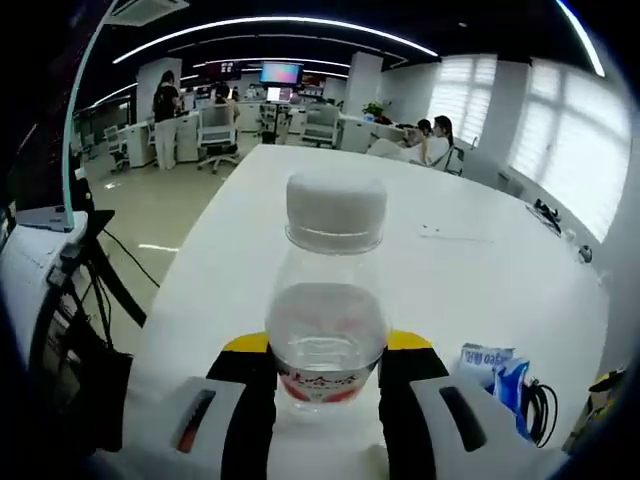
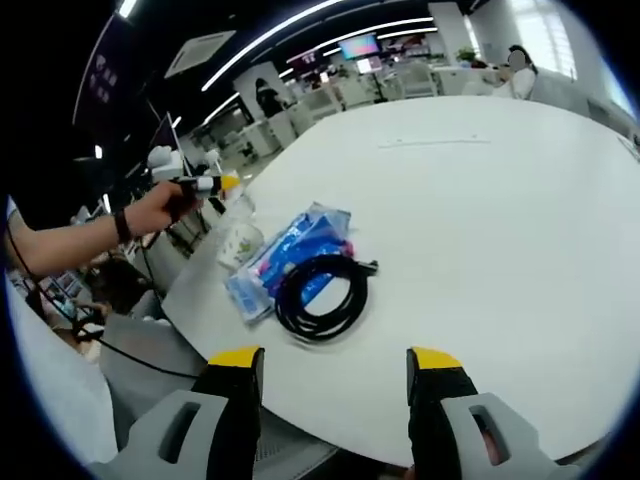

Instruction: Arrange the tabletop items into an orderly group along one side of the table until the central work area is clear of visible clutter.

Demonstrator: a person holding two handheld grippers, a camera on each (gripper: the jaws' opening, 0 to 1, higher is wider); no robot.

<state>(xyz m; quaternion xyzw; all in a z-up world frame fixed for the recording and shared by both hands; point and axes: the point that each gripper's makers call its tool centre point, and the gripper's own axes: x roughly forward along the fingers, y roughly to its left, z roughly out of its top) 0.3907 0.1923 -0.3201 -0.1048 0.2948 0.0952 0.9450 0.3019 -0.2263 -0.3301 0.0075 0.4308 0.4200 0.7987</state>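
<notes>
Two grippers in play. Left gripper (image 1: 327,385) has its fingers clamped on a clear water bottle (image 1: 328,300) with white cap and red label, bottle upright between the yellow-tipped fingers, over the near edge of the white table (image 1: 480,290). In the right gripper view the same bottle (image 2: 240,232) sits at the table's left edge, held by the left gripper (image 2: 205,184) in a person's hand (image 2: 160,208). Just beside the bottle lies a blue packet (image 2: 290,250), with a coiled black cable (image 2: 322,295) resting partly on it; both also show at lower right in the left gripper view, packet (image 1: 495,375) and cable (image 1: 540,410). Right gripper (image 2: 335,375) hovers near the table's near edge, fingers spread apart, holding nothing. Rest of the table (image 2: 480,220) is mostly bare. Office desks and chairs in the background.
</notes>
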